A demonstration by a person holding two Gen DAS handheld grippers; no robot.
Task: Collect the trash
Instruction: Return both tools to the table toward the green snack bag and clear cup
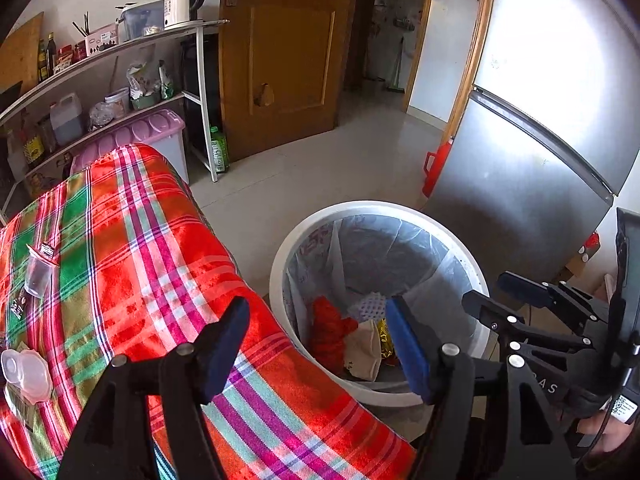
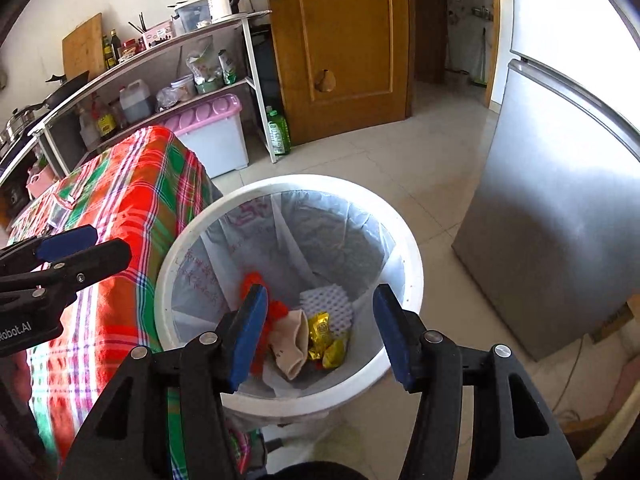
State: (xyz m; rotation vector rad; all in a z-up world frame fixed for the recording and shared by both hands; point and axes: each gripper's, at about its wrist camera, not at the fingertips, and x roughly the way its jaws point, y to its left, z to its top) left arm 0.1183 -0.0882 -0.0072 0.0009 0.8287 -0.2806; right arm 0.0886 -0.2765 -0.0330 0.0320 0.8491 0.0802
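Observation:
A white trash bin with a clear liner stands on the floor beside the table. Inside lie red scraps, a beige piece, gold wrappers and white foam net. My right gripper is open and empty above the bin's mouth; it also shows in the left wrist view. My left gripper is open and empty over the table edge next to the bin. A clear plastic cup and a clear lid lie on the plaid tablecloth.
A silver fridge stands right of the bin. A shelf rack with bottles, a kettle and a pink-lidded box stands behind the table. A wooden door and tiled floor lie beyond.

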